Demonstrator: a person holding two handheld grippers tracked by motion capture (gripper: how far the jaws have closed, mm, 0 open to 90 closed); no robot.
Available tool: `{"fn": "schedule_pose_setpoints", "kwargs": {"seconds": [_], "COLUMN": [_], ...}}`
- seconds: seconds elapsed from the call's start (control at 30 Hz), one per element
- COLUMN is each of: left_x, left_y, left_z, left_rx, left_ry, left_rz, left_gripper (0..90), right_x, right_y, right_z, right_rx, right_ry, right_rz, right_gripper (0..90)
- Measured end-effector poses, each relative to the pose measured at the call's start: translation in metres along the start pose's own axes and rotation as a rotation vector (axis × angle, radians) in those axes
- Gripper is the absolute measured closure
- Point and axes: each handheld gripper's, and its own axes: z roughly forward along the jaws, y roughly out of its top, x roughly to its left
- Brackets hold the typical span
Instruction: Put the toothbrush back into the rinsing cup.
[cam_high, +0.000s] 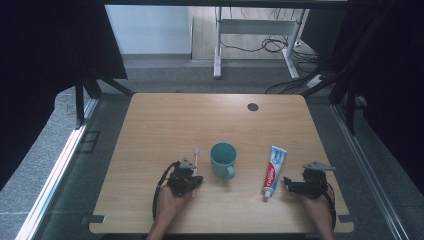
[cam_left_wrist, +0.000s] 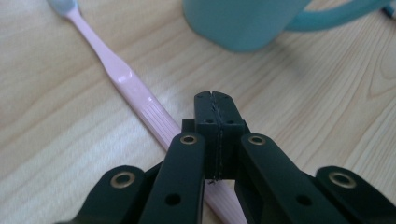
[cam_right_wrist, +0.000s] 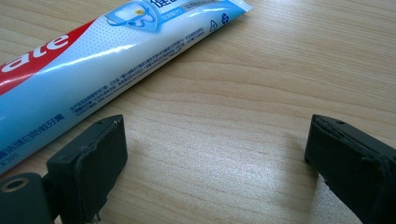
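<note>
The high view looks forward and down from above the person's side, taking in the whole counter (cam_high: 165, 120) and the floor beyond it. The left gripper view sits low and very close to the wood, looking along the left gripper (cam_left_wrist: 215, 100) past a pink toothbrush (cam_left_wrist: 126, 81) toward a teal cup (cam_left_wrist: 243, 21); both also lie in the high view, near the counter's middle. The right gripper view is just as low and close, facing across bare wood with a toothpaste tube (cam_right_wrist: 93, 51) at its left, the same tube that the high view shows right of the cup.
</note>
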Motion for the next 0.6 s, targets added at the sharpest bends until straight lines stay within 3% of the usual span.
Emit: {"fn": "schedule_pose_setpoints", "kwargs": {"seconds": [0.3, 0.6], "left_x": [0.011, 0.015], "left_y": [-0.01, -0.013], "left_z": [-0.016, -0.022], "left_rx": [0.016, 0.008], "left_ry": [0.051, 0.049], "left_rz": [-0.012, -0.023], "left_gripper": [89.9, 89.9], "right_x": [0.0, 0.0], "right_y": [0.0, 0.0], "right_z": [0.0, 0.0], "right_rx": [0.0, 0.0], "right_ry": [0.0, 0.0], "right_rz": [0.001, 0.0], "right_gripper": [5.3, 5.4]}}
